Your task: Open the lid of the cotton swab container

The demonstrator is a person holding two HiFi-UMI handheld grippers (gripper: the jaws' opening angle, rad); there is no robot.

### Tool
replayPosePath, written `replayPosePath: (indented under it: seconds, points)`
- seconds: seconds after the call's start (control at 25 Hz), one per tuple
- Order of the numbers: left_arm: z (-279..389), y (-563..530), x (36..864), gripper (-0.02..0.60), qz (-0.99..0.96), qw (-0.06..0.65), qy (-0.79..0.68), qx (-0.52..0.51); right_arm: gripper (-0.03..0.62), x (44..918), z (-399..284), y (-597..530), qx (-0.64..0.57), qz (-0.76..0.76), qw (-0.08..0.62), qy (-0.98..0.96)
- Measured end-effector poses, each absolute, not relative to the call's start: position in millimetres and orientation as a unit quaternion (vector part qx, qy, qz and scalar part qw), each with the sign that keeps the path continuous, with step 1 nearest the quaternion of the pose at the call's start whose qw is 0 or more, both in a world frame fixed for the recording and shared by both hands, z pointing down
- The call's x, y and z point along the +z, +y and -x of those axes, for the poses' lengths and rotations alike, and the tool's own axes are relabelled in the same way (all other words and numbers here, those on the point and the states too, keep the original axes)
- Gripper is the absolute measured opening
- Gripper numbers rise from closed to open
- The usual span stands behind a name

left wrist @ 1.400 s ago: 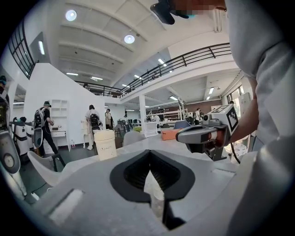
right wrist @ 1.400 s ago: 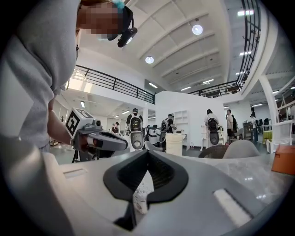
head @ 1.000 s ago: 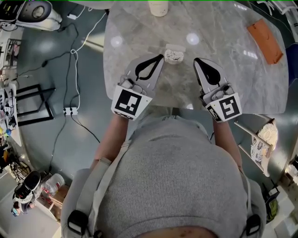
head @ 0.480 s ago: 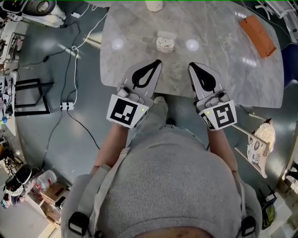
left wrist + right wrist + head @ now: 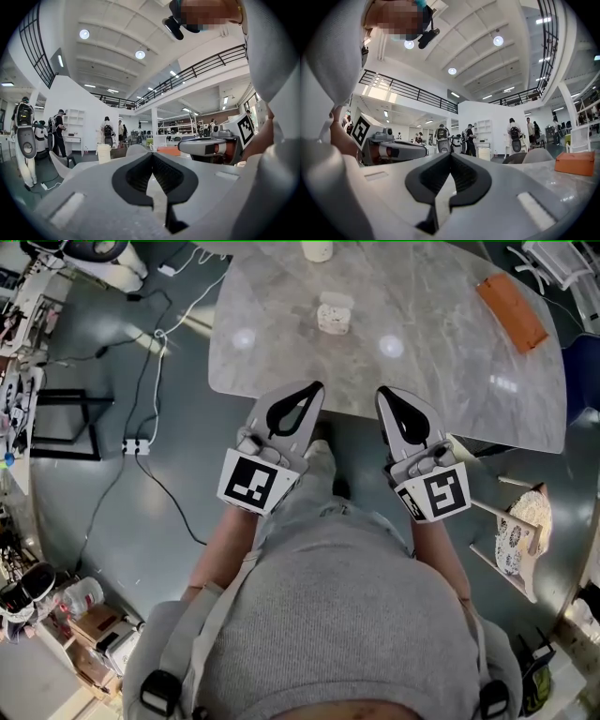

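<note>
Grey veined stone table (image 5: 441, 306) carries a squat, pale swab container (image 5: 335, 313)

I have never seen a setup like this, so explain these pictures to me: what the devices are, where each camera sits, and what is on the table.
There is no robot here. A person holds the left hand-held gripper and the right hand-held gripper. The top-down picture comes from a camera on the person's head. The other two come from cameras riding on each gripper, looking along its jaws. Both pairs of jaws are shut and hold nothing. On the grey table stand a small cotton swab container, a white cup at the far edge and an orange block to the right. Neither gripper touches the container.
</note>
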State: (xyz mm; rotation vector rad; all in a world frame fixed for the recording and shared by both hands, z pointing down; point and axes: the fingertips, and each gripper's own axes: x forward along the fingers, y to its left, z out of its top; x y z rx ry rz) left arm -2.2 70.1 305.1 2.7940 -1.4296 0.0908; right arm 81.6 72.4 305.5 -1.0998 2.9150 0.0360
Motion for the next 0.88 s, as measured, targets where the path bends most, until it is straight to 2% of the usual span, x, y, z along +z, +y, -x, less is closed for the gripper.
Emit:
replayPosePath:
  seconds: [0.88]
  points:
    - [-4,128,278,-0.002,-0.885,-0.032,-0.463,0.029,0.002,282,-83,136,0.029,0.354,0.011,0.935]
